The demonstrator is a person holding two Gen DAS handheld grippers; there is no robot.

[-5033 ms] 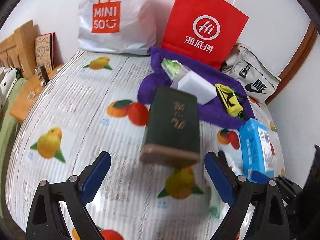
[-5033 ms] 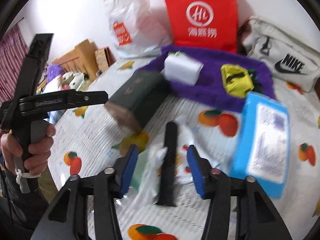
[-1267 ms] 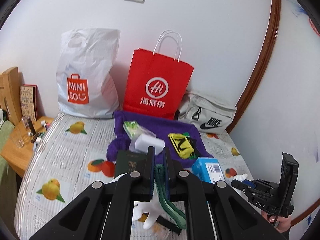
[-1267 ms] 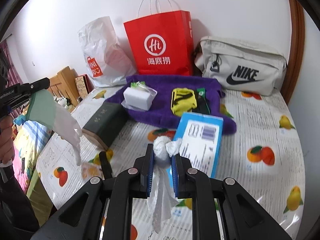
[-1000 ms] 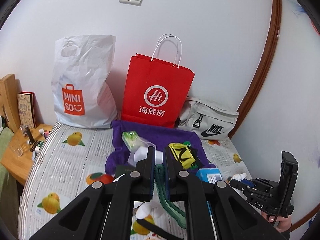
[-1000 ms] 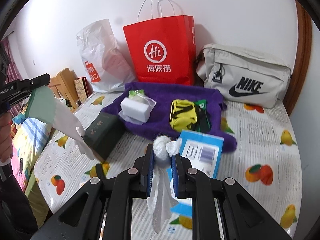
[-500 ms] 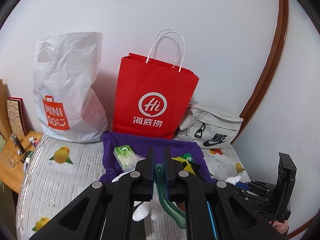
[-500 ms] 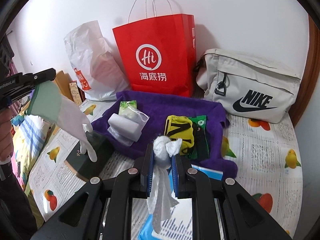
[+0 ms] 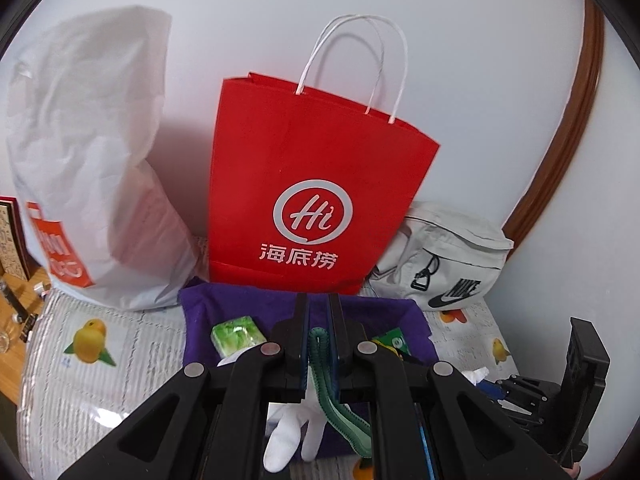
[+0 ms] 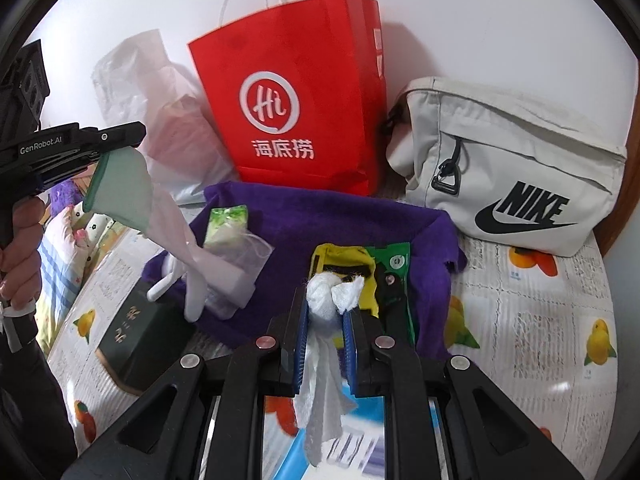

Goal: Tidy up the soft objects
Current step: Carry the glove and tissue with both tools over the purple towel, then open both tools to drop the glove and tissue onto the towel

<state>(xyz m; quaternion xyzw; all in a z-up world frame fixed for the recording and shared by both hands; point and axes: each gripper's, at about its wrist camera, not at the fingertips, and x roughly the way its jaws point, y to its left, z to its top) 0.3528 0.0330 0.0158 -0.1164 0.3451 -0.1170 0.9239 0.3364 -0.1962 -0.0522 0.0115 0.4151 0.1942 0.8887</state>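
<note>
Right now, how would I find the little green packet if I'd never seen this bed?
Find the tall red paper bag against the wall. The purple cloth lies before it. At its left end sits the green packet, the only leafy-green thing, beside a white block.

so the whole setup sits on a bed [image 10: 536, 320] with a white quilted cover printed with oranges and lemons. Straight ahead of the right fingers [image 10: 298, 344] a purple towel [image 10: 328, 220] is spread on the cover. Past the towel, against the wall, a red paper bag [image 10: 304, 92] stands upright. A white plastic shopping bag [image 9: 92, 184] slumps beside it, off to the left of the fingers, and a beige Nike pouch [image 10: 516, 168] lies to the right. Left of the fingers and nearer, a dark green box [image 10: 136, 332] lies on the cover at the towel's edge. A blue packet [image 10: 296, 456] lies right under the fingers, mostly hidden.
</note>
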